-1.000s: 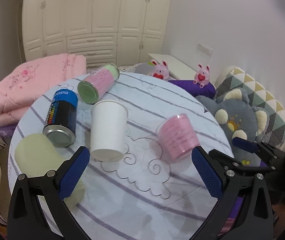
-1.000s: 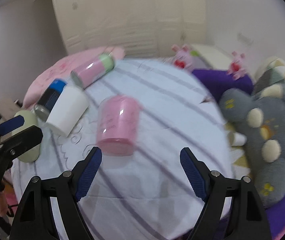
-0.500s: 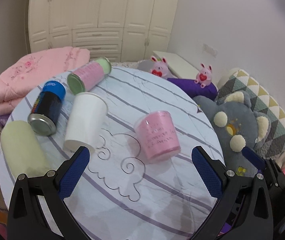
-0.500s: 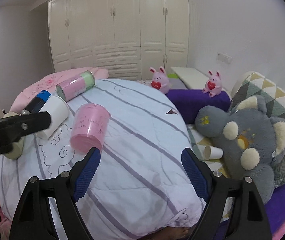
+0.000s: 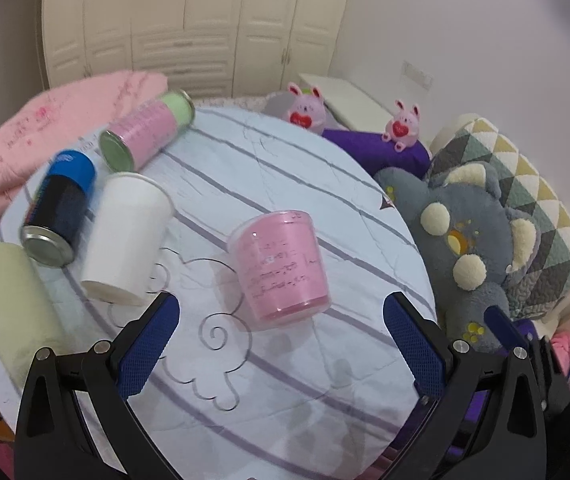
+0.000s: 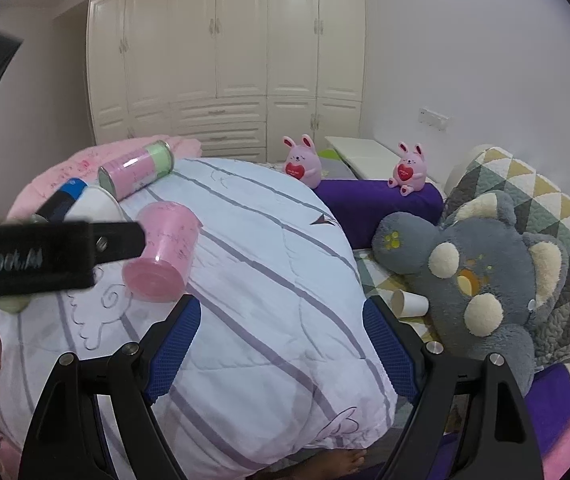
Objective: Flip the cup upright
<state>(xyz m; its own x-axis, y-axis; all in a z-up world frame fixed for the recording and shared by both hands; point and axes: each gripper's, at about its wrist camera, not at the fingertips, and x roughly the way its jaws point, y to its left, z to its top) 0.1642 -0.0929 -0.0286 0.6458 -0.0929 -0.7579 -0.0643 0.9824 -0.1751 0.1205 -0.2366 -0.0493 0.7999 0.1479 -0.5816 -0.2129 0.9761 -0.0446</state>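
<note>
A pink plastic cup (image 5: 281, 264) stands upside down, slightly tilted, on the round table with a white striped cloth (image 5: 285, 380). It also shows in the right wrist view (image 6: 163, 254). My left gripper (image 5: 281, 348) is open, empty, just in front of the cup and above the cloth. A white paper cup (image 5: 125, 236) lies on its side to the left. My right gripper (image 6: 281, 344) is open and empty, lower and to the right of the pink cup. The left gripper's body (image 6: 45, 256) crosses the right wrist view.
A blue-capped black can (image 5: 59, 216), a pink and green can (image 5: 145, 134) and a pale green cylinder (image 5: 13, 312) lie at the table's left. A grey plush bear (image 5: 469, 248), purple cushion (image 6: 381, 204), pink bunnies (image 6: 303, 160) and a small paper cup (image 6: 409, 302) lie right.
Both grippers have pulled back and shifted. The pink cup now sits centred between the left fingers. The left gripper now covers more of the right wrist view.
</note>
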